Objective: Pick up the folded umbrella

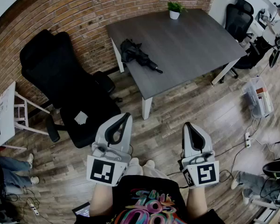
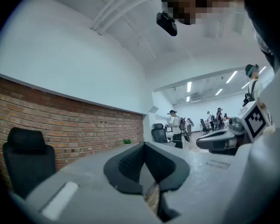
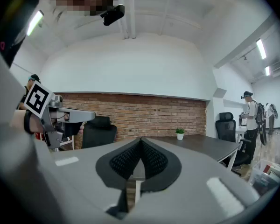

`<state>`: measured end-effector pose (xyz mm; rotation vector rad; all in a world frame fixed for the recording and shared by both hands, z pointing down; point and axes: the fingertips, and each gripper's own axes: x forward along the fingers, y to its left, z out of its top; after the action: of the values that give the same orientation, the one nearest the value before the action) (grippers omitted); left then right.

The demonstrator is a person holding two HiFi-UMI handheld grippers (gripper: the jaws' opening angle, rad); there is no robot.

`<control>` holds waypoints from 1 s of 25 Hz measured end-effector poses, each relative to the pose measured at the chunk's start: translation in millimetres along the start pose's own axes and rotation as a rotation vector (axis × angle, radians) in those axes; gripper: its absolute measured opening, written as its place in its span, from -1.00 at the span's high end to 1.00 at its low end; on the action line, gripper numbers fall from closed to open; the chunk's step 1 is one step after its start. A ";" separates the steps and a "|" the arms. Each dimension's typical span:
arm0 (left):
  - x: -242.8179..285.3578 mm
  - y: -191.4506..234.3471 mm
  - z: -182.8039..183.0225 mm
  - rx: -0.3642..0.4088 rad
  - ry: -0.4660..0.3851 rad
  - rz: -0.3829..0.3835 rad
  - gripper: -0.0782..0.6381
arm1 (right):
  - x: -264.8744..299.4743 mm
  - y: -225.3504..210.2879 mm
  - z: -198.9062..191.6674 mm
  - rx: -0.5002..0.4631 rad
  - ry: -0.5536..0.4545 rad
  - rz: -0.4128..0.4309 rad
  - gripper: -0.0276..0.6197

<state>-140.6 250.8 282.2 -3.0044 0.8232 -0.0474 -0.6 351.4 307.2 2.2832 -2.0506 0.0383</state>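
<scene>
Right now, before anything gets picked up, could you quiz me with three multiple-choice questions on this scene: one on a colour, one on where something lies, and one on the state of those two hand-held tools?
1. What colour is the pot of the potted plant?
A red; B white; C black.

2. In the head view, where on the table does the folded umbrella lie?
A touching the pot; B at the right end; C near the left edge.

3. How do the left gripper and the right gripper stand?
A both shut and empty; B both wide open; C the right one clamped on the umbrella.

Answers:
1 B: the pot shows white against the dark tabletop.
2 C: it lies by the left edge, well apart from the plant.
3 A: each gripper's own view shows its jaws together with nothing between them.
</scene>
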 end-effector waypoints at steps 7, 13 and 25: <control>3.2 -1.3 4.5 0.011 -0.018 0.019 0.78 | 1.1 -7.2 1.9 0.004 -0.023 0.005 0.92; 3.0 -4.4 4.6 0.010 -0.021 0.034 0.78 | -1.1 -8.3 2.0 -0.004 -0.029 0.020 0.92; 33.1 13.8 -5.2 0.009 -0.004 0.030 0.78 | 34.7 -8.6 -9.1 0.003 -0.013 0.048 0.92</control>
<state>-119.4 221.9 287.7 -2.9817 0.8652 -0.0439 11.9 318.5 318.2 2.2419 -2.1126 0.0291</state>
